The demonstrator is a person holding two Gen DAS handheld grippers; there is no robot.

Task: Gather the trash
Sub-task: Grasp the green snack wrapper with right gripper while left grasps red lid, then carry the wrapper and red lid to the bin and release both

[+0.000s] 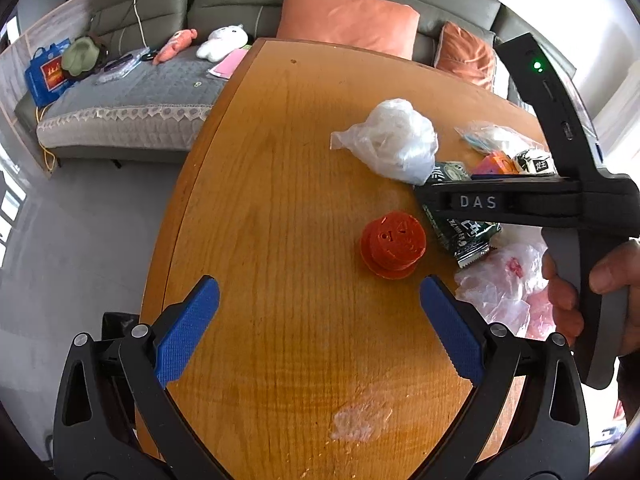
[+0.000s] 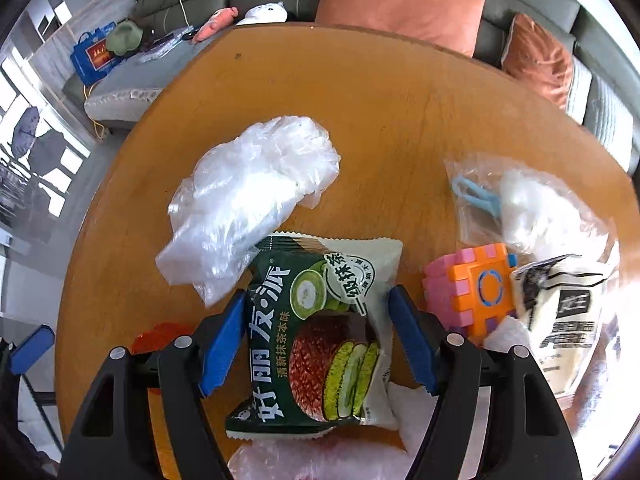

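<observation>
A green and white snack packet (image 2: pixel 320 332) lies on the round wooden table (image 2: pixel 380 112), between the blue fingers of my right gripper (image 2: pixel 318 308), which is open around it. A crumpled clear plastic bag (image 2: pixel 248 196) lies just beyond it. My left gripper (image 1: pixel 320 292) is open and empty above bare table, just short of an orange plastic spool (image 1: pixel 394 244). The clear bag (image 1: pixel 394 140) and the packet (image 1: pixel 460 232) also show in the left wrist view, with the right gripper's body (image 1: pixel 520 200) over the packet.
A pink and orange toy cube (image 2: pixel 472 288), a black and white packet (image 2: pixel 560 312) and a clear bag with a blue clip (image 2: pixel 520 200) lie to the right. A pink-tinted plastic bag (image 1: pixel 504 288) lies near the front. A grey sofa with orange cushions (image 2: pixel 400 4) stands behind the table.
</observation>
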